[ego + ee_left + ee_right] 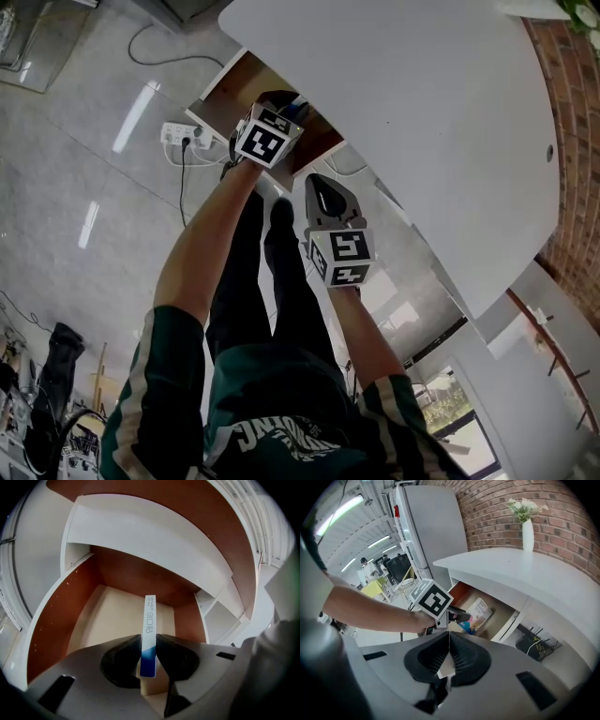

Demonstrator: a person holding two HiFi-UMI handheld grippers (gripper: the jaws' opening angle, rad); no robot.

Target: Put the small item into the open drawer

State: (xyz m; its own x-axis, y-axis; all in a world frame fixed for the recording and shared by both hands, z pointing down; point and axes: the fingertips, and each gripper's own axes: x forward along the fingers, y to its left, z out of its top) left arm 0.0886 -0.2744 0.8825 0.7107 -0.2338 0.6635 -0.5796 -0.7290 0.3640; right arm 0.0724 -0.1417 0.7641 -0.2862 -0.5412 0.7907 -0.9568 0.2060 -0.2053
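Head view: left gripper (279,101) reaching into open drawer (234,84) under white bench (422,122); right gripper (323,192) just outside drawer.
Left gripper view: jaws clamped on slim blue-white box (149,634), held above drawer floor.
Right gripper view: jaws pressed together.

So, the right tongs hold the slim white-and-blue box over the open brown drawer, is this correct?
Not correct: the left tongs hold the slim white-and-blue box, pressed between both pads, over the open brown drawer. The left gripper view shows it.
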